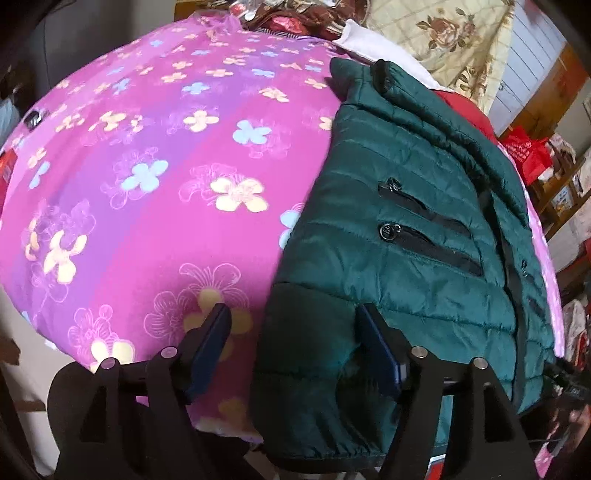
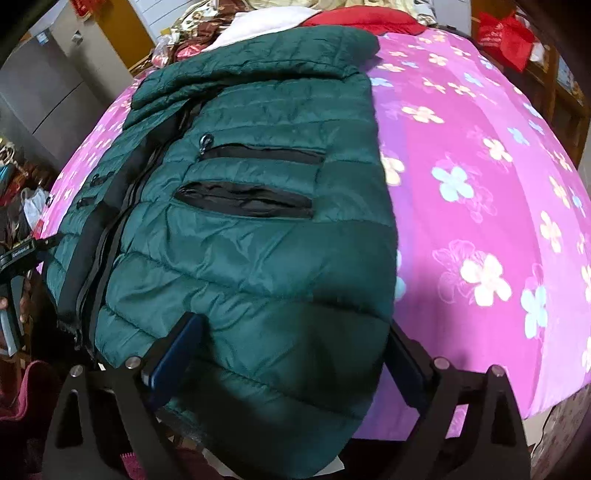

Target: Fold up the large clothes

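Note:
A dark green quilted puffer jacket [image 1: 406, 236] lies on a bed covered by a pink and purple flowered sheet [image 1: 147, 166]. It shows two black zip pockets and a front zipper. My left gripper [image 1: 295, 332] is open above the jacket's near left hem corner, one finger over the sheet, the other over the jacket. In the right wrist view the jacket [image 2: 240, 240] fills the middle, sheet [image 2: 480, 184] to its right. My right gripper [image 2: 295, 343] is open, its jaws straddling the jacket's near hem.
A red cloth [image 1: 469, 107], a white cloth [image 1: 376, 48] and a floral quilt [image 1: 443, 33] are piled at the bed's far end. A red bag [image 1: 524, 151] and cluttered shelves stand beside the bed. A grey cabinet [image 2: 48, 85] stands at the left.

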